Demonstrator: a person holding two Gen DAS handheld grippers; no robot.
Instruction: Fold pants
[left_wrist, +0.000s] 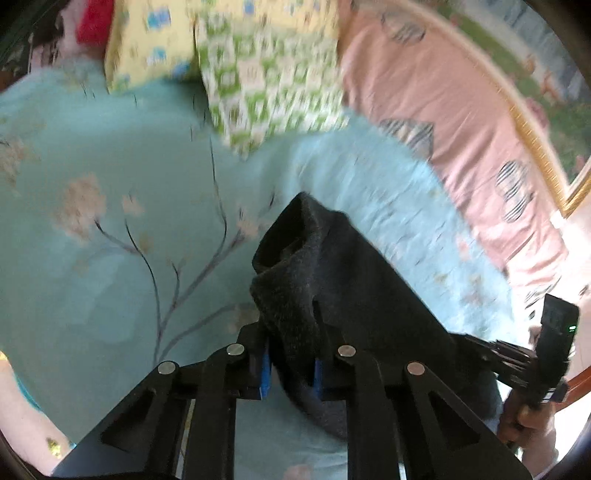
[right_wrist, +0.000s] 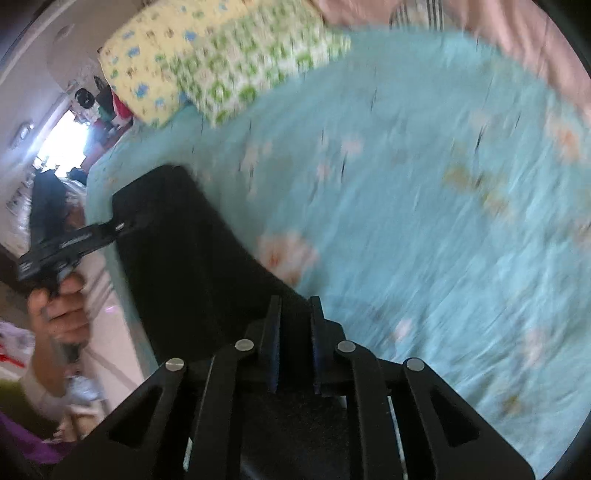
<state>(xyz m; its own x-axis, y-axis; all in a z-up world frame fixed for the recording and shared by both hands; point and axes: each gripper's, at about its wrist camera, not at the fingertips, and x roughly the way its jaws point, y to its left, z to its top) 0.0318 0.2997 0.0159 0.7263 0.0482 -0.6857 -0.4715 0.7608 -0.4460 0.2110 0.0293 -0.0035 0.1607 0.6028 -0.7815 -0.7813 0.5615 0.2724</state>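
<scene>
Dark charcoal pants (left_wrist: 332, 280) are held up over a turquoise flowered bedsheet (left_wrist: 110, 221). My left gripper (left_wrist: 291, 354) is shut on a bunched edge of the pants, the fabric pinched between its blue pads. My right gripper (right_wrist: 293, 332) is shut on another edge of the pants (right_wrist: 184, 251), which stretch taut between both grippers. The right gripper also shows in the left wrist view (left_wrist: 546, 354) at the lower right, and the left gripper shows in the right wrist view (right_wrist: 70, 243) at the left. Both views are blurred by motion.
A yellow pillow (left_wrist: 147, 40) and a green-patterned pillow (left_wrist: 266, 85) lie at the head of the bed. A pink blanket (left_wrist: 443, 122) lies along the right side. The bed's left edge (right_wrist: 122, 317) drops to the floor. A person's hand (right_wrist: 59, 314) grips the left tool.
</scene>
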